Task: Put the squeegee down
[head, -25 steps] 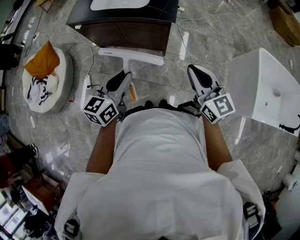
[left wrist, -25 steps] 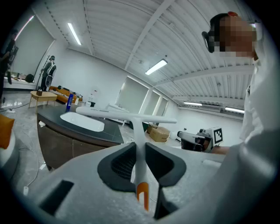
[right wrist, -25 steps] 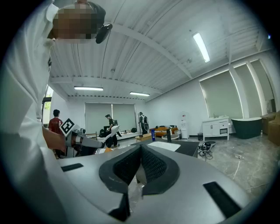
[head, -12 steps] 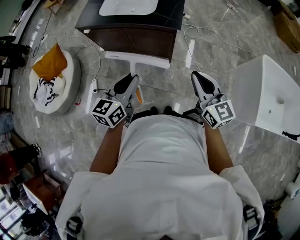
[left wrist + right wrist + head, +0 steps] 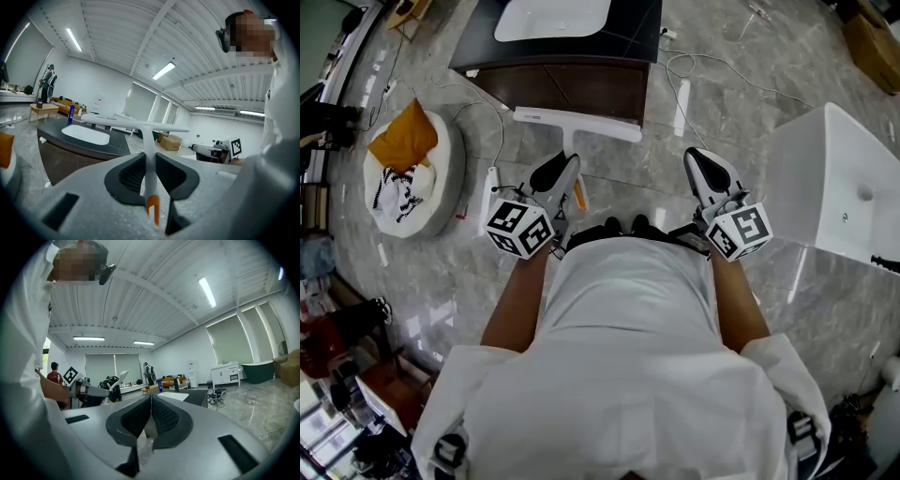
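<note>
Squeegee: one, clamped in left gripper.

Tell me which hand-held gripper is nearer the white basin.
Right. The right hand-held gripper is beside the basin; the left hand-held gripper, clamped on the squeegee, is on the other side.

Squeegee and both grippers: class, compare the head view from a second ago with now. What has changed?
Nothing visibly moved or changed hands; only the camera shifted slightly. The left gripper still clamps the squeegee by its handle, with the blade near the dark cabinet. The right gripper stays shut and empty.
</note>
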A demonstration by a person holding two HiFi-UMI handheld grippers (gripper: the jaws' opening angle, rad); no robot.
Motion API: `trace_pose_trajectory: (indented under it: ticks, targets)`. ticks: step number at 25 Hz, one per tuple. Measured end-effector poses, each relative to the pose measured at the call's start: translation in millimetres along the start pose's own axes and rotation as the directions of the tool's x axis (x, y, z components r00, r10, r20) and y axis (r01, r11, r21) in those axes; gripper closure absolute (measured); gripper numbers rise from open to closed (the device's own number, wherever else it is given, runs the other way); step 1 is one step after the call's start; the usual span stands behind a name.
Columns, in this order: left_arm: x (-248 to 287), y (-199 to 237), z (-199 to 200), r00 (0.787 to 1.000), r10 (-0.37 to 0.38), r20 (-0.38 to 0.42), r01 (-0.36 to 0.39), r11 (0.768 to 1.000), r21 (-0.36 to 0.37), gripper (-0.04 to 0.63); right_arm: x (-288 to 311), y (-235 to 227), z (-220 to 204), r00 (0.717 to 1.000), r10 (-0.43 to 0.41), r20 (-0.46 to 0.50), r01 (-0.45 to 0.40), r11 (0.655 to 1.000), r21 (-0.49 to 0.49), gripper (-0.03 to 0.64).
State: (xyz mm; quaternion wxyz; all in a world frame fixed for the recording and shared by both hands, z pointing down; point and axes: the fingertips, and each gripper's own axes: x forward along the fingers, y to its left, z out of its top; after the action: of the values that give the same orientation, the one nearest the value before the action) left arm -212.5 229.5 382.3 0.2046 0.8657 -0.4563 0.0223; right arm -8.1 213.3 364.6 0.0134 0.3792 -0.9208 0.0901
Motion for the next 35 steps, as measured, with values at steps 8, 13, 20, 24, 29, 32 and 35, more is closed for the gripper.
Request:
trace_pose_trajectory:
  ticks: [8, 13, 20, 24, 29, 32, 35]
  targets:
    - [7, -4, -4, 1.000, -0.023, -0.014, 0.022, 1.000, -0.017, 0.515, -8, -12, -10, 1.000, -0.018, -0.001, 0.018, 0.999, 0.039, 0.601]
    - [16, -13, -9, 1.000, -0.022, -0.022, 0.022, 1.000, -0.011, 0.515, -20, -26, -13, 1.000, -0.026, 0.008, 0.026, 0.999, 0.045, 0.601]
    - [29, -28, -10, 0.999, -0.033, -0.014, 0.033, 0.999, -0.016, 0.515, -40, -45, -16, 0.998, -0.050, 0.025, 0.048, 0.997, 0.055, 0.601]
    - [37, -35, -12, 1.000, -0.026, -0.010, 0.026, 0.999, -0.022, 0.515, -55, -61, -17, 0.996, -0.083, 0.030, 0.082, 0.996, 0.043, 0.601]
    - [45, -38, -14, 0.999, 0.001, -0.038, 0.000, 1.000, 0.012, 0.515, -66, -74, -21, 0.993, -0.117, 0.034, 0.115, 0.992, 0.056, 0.601]
    - [50, -42, -13, 0.999, 0.004, -0.051, -0.003, 0.999, 0.035, 0.515, -68, -76, -21, 0.993, -0.115, 0.033, 0.113, 0.992, 0.059, 0.601]
    - [55, -44, -9, 0.999, 0.005, -0.051, -0.003, 0.999, 0.044, 0.515, -66, -76, -18, 0.993, -0.110, 0.035, 0.108, 0.993, 0.055, 0.601]
